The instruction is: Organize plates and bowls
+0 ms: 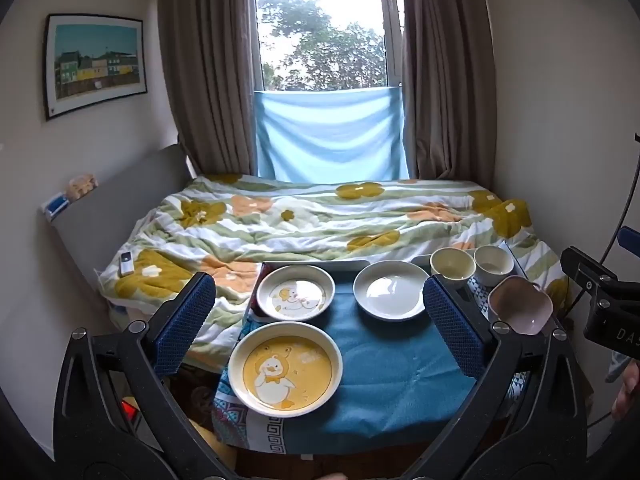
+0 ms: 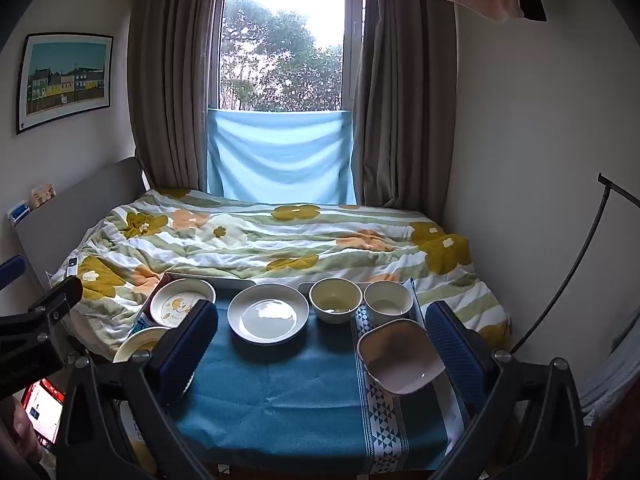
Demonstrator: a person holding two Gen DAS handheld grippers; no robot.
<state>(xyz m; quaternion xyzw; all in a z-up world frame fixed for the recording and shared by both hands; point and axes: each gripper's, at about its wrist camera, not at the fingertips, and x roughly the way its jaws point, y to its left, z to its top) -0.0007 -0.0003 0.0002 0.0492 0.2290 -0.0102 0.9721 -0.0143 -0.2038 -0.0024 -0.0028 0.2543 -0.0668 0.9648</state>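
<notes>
A bed with a flowered quilt fills the middle of the frame, with a small white remote lying at its left edge. Brown curtains flank the window at top centre, a light blue cloth hanging below it. A framed picture hangs on the upper left wall.

Six dishes upright on blue cloth, none stacked: yellow duck plate nearest left, white duck plate behind it, plain plate centre. Two cream bowls back right, apparently empty; pink squarish bowl in front.
</notes>
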